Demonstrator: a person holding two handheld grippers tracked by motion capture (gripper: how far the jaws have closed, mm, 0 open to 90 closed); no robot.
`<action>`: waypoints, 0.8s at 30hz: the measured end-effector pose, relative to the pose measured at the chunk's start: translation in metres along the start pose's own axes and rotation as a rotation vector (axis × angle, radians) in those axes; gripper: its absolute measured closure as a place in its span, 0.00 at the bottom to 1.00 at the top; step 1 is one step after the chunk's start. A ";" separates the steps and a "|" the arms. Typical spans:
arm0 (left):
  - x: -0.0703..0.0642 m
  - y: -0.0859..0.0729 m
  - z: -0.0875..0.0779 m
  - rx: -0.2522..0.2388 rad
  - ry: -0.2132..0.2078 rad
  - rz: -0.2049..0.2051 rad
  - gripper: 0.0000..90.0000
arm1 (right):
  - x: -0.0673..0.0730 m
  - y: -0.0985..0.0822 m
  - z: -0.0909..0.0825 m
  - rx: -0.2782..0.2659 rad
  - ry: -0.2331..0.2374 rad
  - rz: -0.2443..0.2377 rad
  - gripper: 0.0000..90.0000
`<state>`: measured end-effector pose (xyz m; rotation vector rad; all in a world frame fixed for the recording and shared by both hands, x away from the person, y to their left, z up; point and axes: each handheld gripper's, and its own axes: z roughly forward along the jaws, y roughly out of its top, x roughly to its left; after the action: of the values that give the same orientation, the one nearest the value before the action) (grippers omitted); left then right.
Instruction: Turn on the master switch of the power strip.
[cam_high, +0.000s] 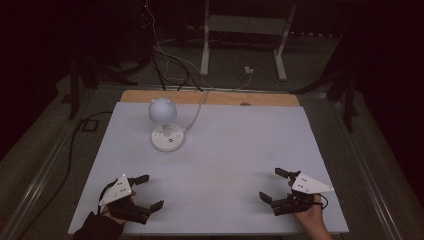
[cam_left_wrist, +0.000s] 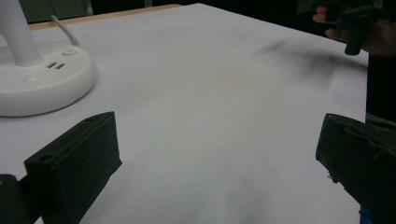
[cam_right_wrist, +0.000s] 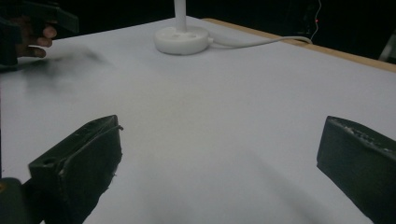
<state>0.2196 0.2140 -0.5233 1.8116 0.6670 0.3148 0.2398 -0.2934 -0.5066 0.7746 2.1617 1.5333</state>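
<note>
I hold my left hand-held gripper low over the near left corner of the worktop, my hand under its grey three-cornered plate and my sleeve coming in from the near edge. Its jaws point toward the middle of the worktop and stand wide apart with nothing between them; in the left gripper view only bare white surface lies between the two black jaws.

My right hand-held gripper sits low over the near right corner, my hand wrapped around its grip from behind and my wrist angled inward, so its jaws also point toward the middle and face the left one across the worktop. They too are spread wide and hold nothing.

The white lamp stands well ahead of my left hand-held gripper, near the far edge of the worktop. It has a round base with small slots and buttons on top, an upright stem and a round head. From my right hand-held gripper it is far off, ahead and to the left in that gripper's own view. Its white cable runs from the base off the far edge. Neither hand-held gripper touches the lamp.
</note>
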 end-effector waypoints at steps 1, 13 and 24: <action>0.000 0.000 0.000 0.001 0.000 0.003 0.00 | 0.000 0.000 0.000 0.000 0.000 0.000 0.00; 0.000 0.000 0.002 0.023 0.003 0.012 0.00 | 0.000 0.001 -0.002 -0.009 -0.001 0.010 0.00; -0.006 -0.001 0.008 0.070 0.001 0.030 0.00 | 0.001 0.001 -0.003 -0.012 -0.002 0.021 0.00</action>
<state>0.2187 0.2040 -0.5268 1.8895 0.6594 0.3163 0.2377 -0.2949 -0.5047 0.7977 2.1475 1.5537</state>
